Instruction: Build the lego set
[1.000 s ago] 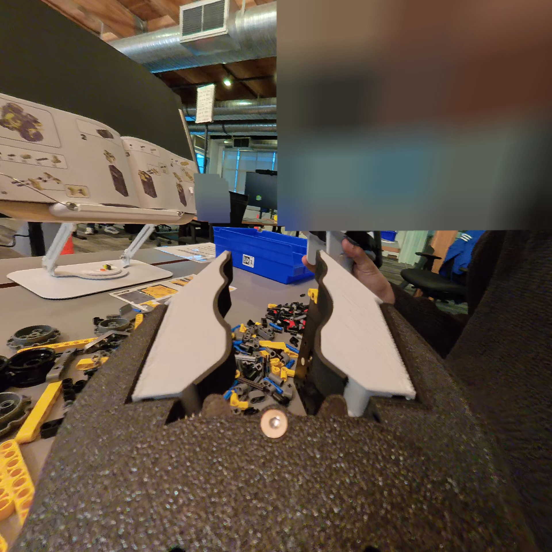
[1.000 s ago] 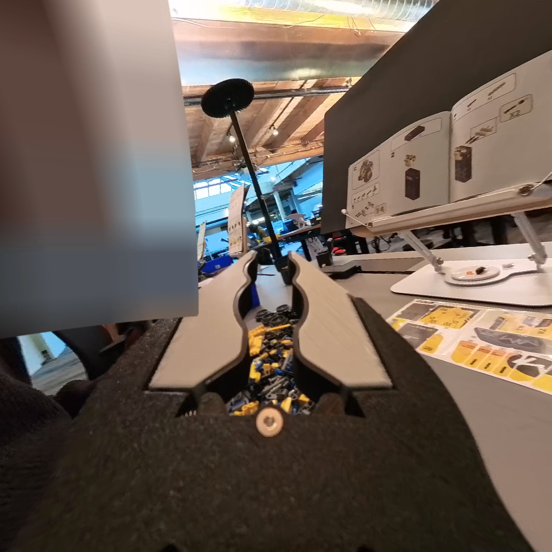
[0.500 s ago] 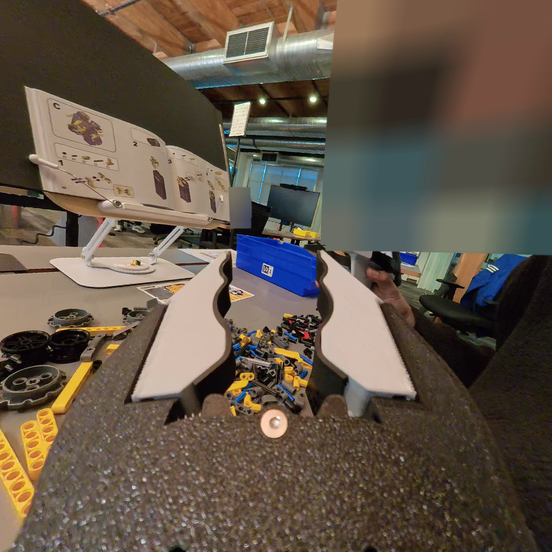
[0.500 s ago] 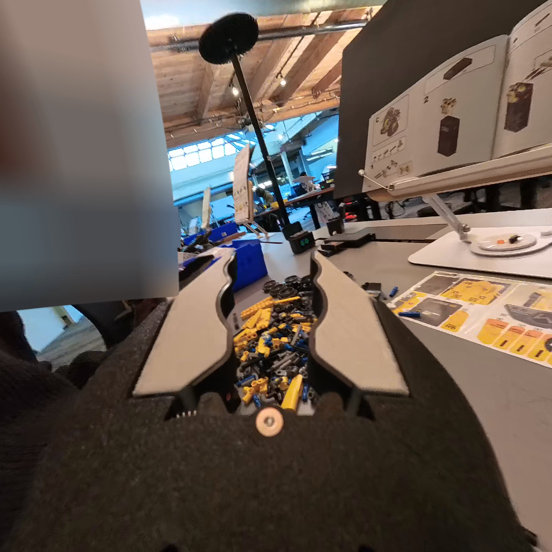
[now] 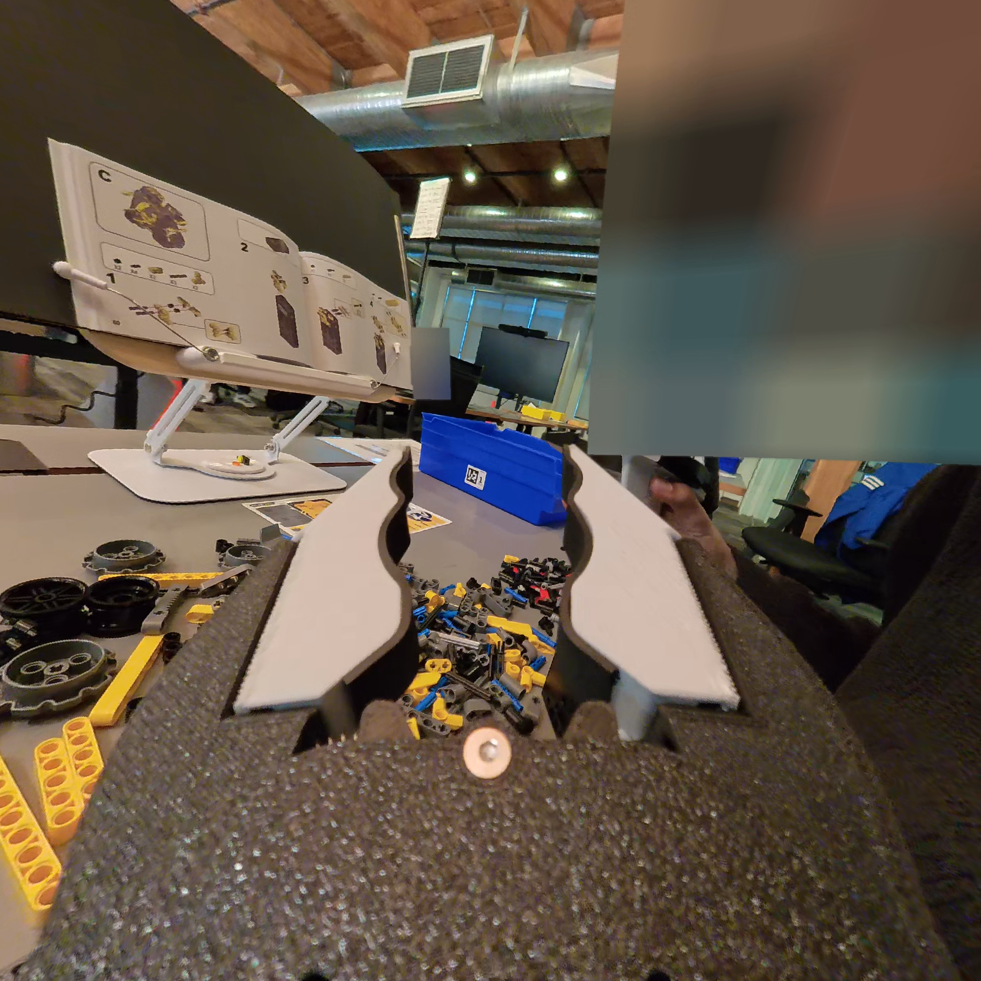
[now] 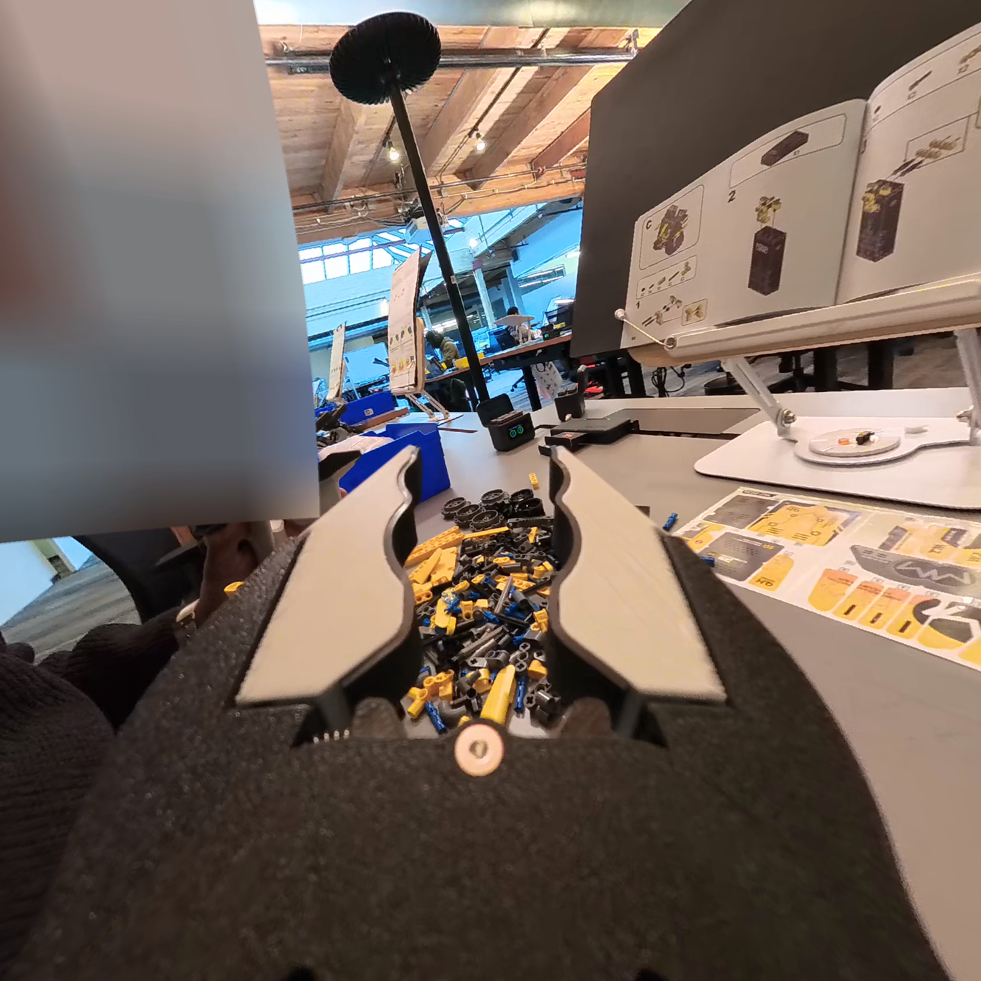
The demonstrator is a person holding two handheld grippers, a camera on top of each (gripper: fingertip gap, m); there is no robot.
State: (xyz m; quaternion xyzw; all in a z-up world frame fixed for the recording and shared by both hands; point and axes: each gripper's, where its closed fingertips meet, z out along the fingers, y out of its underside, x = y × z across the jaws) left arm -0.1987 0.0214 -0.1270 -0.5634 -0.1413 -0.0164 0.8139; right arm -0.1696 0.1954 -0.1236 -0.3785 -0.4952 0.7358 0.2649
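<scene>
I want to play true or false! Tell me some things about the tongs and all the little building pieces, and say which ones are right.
1. The left tongs are open with nothing between them. True.
2. The right tongs are squeezing a yellow beam. False: they are open and empty, above the pile of small pieces.
3. The instruction booklet lies flat on the table. False: it sits open on a white stand.
4. A blue bin stands on the table beyond the pile. True.
5. The black wheels are stacked inside the blue bin. False: they lie on the grey table, left of the left tongs.
</scene>
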